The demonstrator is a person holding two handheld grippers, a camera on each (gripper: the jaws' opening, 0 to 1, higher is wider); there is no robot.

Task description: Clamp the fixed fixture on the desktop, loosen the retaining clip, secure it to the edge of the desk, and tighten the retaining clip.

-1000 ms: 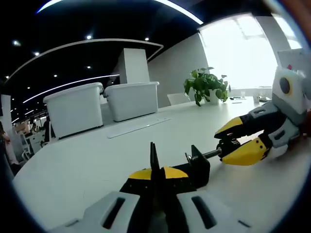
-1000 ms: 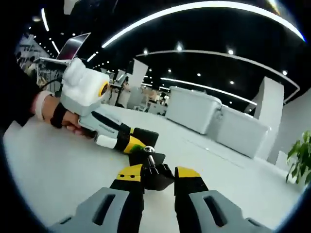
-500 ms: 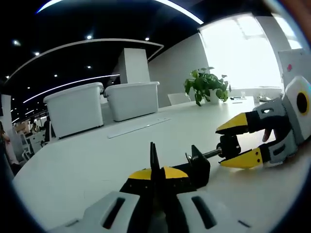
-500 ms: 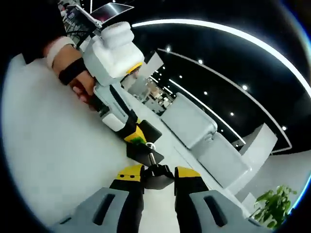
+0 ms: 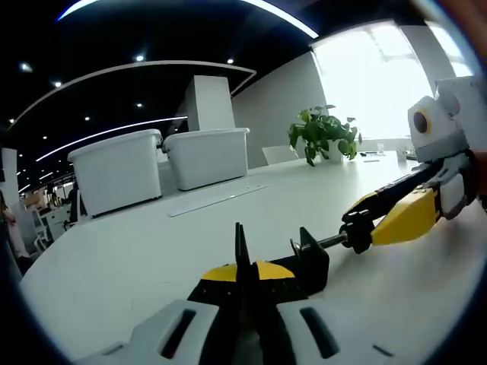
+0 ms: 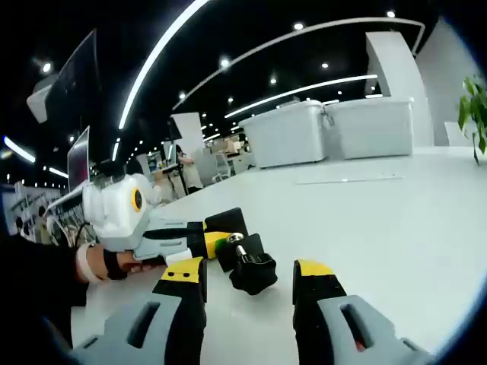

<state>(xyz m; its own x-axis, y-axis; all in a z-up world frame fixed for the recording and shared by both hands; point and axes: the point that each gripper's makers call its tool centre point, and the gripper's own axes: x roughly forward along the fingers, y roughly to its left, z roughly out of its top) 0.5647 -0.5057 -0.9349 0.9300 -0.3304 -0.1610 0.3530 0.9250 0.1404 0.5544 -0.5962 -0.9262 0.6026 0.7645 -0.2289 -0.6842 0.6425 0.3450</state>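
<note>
In the left gripper view we see the clamp fixture (image 5: pixel 304 262) lying on the bench (image 5: pixel 137 266), directly ahead of the left gripper (image 5: pixel 245 275), whose jaws are pressed together on its near plate. The fixture's screw runs off to the right, where the right gripper (image 5: pixel 364 226) meets its knob. Farther back on the bench, to the left, two storage bins (image 5: pixel 163 167) stand side by side; a potted plant (image 5: pixel 323 135) stands behind and to the right of them.

In the right gripper view the knob (image 6: pixel 253 272) sits between the right gripper's spread jaws, touching neither, with the left gripper (image 6: pixel 217 242) just beyond it on the left.
</note>
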